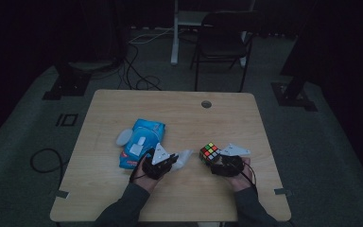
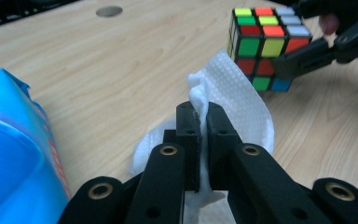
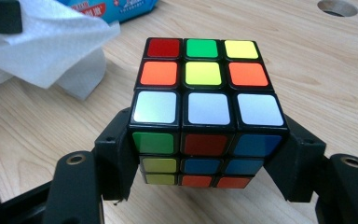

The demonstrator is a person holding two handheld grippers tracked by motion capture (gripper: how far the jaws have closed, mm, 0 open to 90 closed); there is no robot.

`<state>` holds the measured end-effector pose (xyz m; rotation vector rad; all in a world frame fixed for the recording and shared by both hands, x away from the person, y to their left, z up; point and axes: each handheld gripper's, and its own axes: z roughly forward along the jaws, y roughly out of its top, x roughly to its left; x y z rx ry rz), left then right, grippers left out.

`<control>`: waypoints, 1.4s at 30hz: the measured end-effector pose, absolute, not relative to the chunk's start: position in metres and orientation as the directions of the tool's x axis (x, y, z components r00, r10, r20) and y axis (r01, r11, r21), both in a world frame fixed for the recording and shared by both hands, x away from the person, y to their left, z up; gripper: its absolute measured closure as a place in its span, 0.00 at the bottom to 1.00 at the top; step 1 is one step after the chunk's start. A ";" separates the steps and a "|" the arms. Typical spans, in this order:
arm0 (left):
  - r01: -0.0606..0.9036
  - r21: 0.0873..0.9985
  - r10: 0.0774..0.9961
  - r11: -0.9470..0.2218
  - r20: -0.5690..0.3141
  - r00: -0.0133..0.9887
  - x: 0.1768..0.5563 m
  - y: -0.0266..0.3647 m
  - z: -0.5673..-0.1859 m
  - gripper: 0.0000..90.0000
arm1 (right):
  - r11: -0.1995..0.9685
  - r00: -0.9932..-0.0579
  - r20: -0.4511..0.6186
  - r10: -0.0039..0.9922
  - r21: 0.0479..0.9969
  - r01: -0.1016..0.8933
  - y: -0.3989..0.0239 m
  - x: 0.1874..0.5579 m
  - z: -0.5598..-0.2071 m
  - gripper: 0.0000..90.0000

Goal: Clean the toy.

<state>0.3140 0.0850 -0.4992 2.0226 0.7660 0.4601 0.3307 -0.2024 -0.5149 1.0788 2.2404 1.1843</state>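
At the far left of the desk (image 1: pixel 104 189), a blue packet of wipes (image 1: pixel 141 142) is lying flat, with a pale rounded object (image 1: pixel 123 137) just beside its upper left edge; what that object is cannot be told from the high view. In the left claw view the same packet is showing as a blue mass at the left edge, close to your claw.

Your left claw (image 1: pixel 171 160) is sitting just right of the packet, and its jaws are pinched fully together on a white wipe (image 2: pixel 242 107). The wipe is standing up crumpled between the two black fingers (image 2: pixel 188 135) and spreading out beyond them onto the wood, its embossed surface plainly visible. In the high view the wipe is lying on the desk between your two hands, nearer the left one.

Moving right, the puzzle cube (image 3: pixel 205 112) is sitting in your right claw (image 1: pixel 216 161), whose jaws are standing partly apart and pressing on the cube's two opposite sides, low on its body. The cube is scrambled: its upper face is showing red, green and yellow along the far row, orange, yellow, orange in the middle and three white squares nearest the camera. It is resting near the desk's front right quarter, close to the wipe but apart from it.

Behind, a round cable hole (image 1: pixel 206 104) is showing in the desk near its far edge.
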 end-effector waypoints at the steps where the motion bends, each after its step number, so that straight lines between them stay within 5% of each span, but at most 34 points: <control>1: 0.342 0.845 0.674 -0.410 0.029 0.738 0.314 0.085 -0.501 0.96 | 0.349 -0.631 0.014 0.776 0.823 0.448 -0.203 0.330 -0.516 0.39; 32: 0.403 0.792 0.690 -0.459 0.032 0.723 0.304 0.088 -0.537 0.92 | 0.382 -0.636 -0.020 0.772 0.814 0.438 -0.208 0.329 -0.534 0.38; 42: 0.413 0.795 0.682 -0.445 0.002 0.732 0.304 0.089 -0.537 0.77 | 0.388 -0.636 -0.021 0.771 0.808 0.444 -0.209 0.329 -0.538 0.38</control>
